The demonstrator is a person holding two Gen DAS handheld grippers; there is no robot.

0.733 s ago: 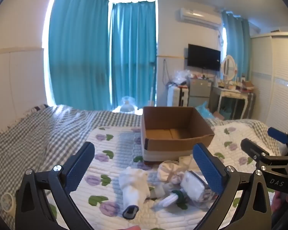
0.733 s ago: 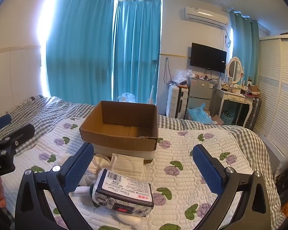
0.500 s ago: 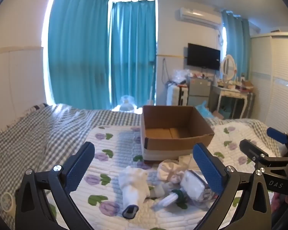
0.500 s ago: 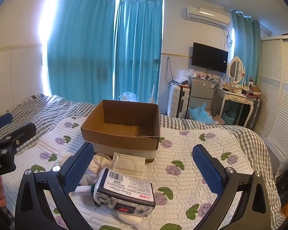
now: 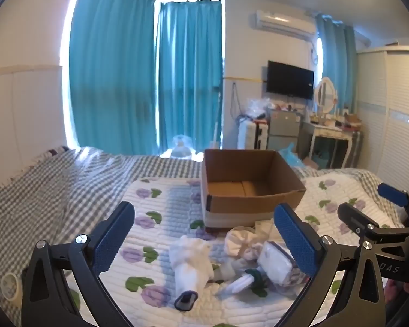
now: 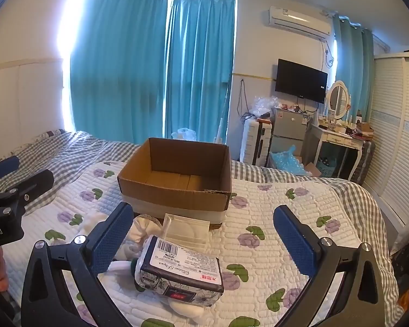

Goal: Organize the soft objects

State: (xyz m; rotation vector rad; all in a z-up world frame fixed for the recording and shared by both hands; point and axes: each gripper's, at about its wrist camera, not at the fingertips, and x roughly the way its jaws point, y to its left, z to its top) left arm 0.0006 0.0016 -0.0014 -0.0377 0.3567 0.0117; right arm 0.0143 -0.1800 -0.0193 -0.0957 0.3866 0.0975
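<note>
While both grippers' fingers stay spread, empty, the cardboard box (image 6: 177,179) sits unchanged — tissue pack (image 6: 181,271) too.

tissue pack (image 6: 181,273): print too small to read | soft toy (image 6: 188,309): mostly hidden under pack | right gripper (image 5: 373,207): cut off at frame edge
</note>
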